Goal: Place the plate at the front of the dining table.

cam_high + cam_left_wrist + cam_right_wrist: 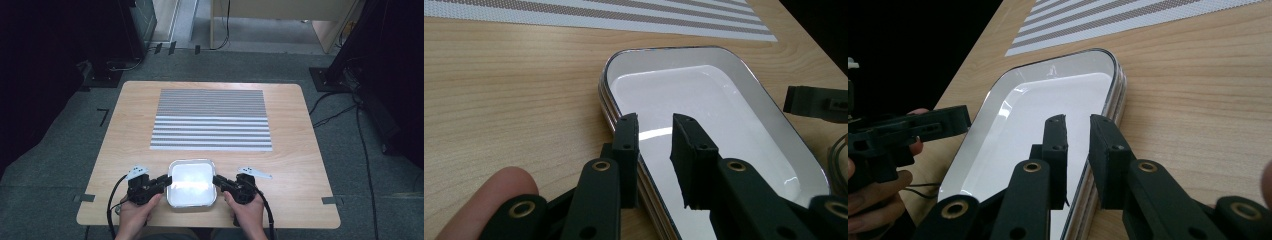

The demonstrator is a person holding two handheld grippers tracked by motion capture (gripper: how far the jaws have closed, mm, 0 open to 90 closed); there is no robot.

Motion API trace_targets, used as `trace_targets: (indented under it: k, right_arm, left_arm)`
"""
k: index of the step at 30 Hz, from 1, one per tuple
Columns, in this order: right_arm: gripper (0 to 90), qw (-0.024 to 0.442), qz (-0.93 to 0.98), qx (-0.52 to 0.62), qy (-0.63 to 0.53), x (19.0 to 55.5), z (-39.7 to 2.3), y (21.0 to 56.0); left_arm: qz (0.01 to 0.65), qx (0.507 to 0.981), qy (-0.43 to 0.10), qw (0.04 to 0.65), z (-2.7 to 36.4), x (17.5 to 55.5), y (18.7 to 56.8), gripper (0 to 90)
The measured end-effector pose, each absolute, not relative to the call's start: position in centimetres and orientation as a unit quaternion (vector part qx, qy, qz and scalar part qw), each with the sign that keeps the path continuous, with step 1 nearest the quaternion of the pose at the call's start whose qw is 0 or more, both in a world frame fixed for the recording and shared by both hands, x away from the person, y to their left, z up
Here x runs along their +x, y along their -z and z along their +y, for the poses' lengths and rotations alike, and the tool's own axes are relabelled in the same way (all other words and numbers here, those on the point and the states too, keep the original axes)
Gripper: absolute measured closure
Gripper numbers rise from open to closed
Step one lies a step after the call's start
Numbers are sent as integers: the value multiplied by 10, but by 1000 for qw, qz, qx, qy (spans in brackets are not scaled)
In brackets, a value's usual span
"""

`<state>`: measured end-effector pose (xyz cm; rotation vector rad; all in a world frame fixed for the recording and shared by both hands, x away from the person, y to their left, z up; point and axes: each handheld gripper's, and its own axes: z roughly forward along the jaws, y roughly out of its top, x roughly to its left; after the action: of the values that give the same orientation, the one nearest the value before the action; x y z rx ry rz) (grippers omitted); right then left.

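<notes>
A shallow white tray (192, 184) with a shiny metal rim lies flat at the front middle of the wooden table (300, 170). My left gripper (167, 180) is at its left edge and my right gripper (216, 180) at its right edge. In the left gripper view the tray (684, 90) has its near rim running between the jaws of my left gripper (655, 120), which is open, one jaw outside and one over the basin. In the right gripper view my right gripper (1078, 119) straddles the rim of the tray (1048, 100) likewise, with a narrower gap.
A grey-and-white striped placemat (212, 120) covers the middle of the table beyond the tray. Bare wood lies on both sides of it. Cables trail from both grippers toward the front edge. Dark stands and floor cables surround the table.
</notes>
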<state>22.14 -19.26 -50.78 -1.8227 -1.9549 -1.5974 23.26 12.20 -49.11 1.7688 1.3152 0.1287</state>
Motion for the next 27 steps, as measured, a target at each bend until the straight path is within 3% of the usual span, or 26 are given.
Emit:
trace_targets:
  k: [11, 15, 20, 27]
  right_arm:
    - [793, 25, -617, -599, 510, 223, -195, 513]
    - [797, 36, -616, -600, 509, 224, -194, 514]
    - [798, 49, -611, -603, 511, 225, -196, 515]
    - [800, 54, -608, -604, 513, 226, -197, 515]
  left_arm:
    - [538, 706, -4, 460, 133, 237, 493, 796]
    - [528, 701, 54, 476, 134, 241, 497, 794]
    - [537, 694, 52, 477, 139, 242, 495, 753]
    - [551, 687, 55, 470, 146, 245, 498, 764]
